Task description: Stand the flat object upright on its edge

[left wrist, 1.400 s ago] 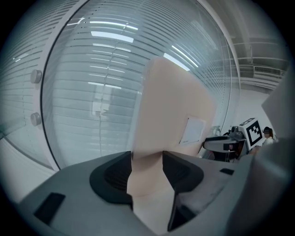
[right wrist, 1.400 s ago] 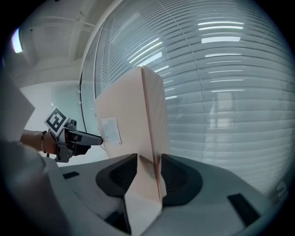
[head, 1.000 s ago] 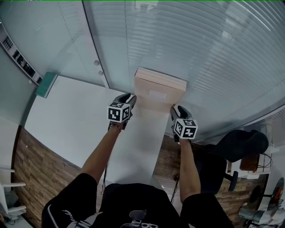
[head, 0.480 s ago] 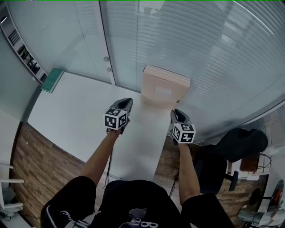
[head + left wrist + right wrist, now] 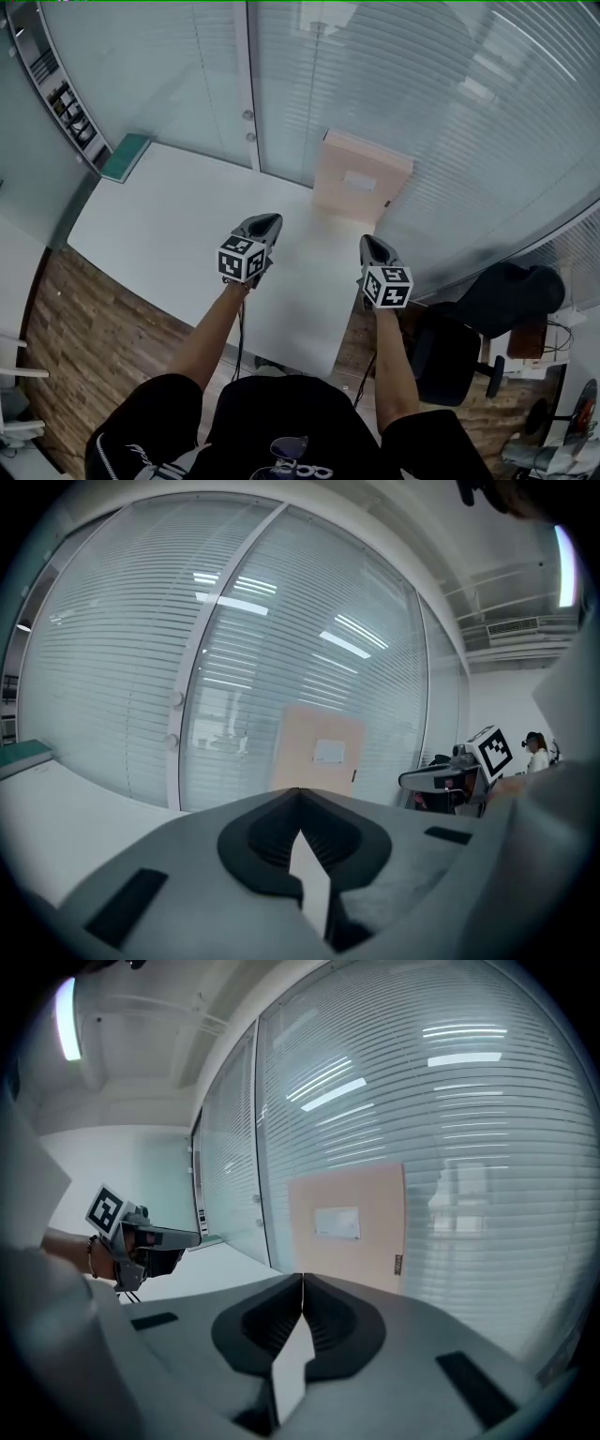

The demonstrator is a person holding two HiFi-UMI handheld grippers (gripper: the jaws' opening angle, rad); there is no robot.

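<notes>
My left gripper (image 5: 265, 222) was shut tight with nothing in it, over the near part of the white table (image 5: 159, 216). My right gripper (image 5: 369, 243) hung by the table's right edge. Its jaws had just been closing and now met, with nothing between them. Far ahead, the flat tan board (image 5: 362, 178) stood up on its edge at the table's far edge, right against the glass wall (image 5: 450, 103).

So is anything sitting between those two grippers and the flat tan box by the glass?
Nothing visible does. Only a stretch of white table separates the left gripper and right gripper, both shut and empty, from the flat tan box standing against the glass wall.
</notes>
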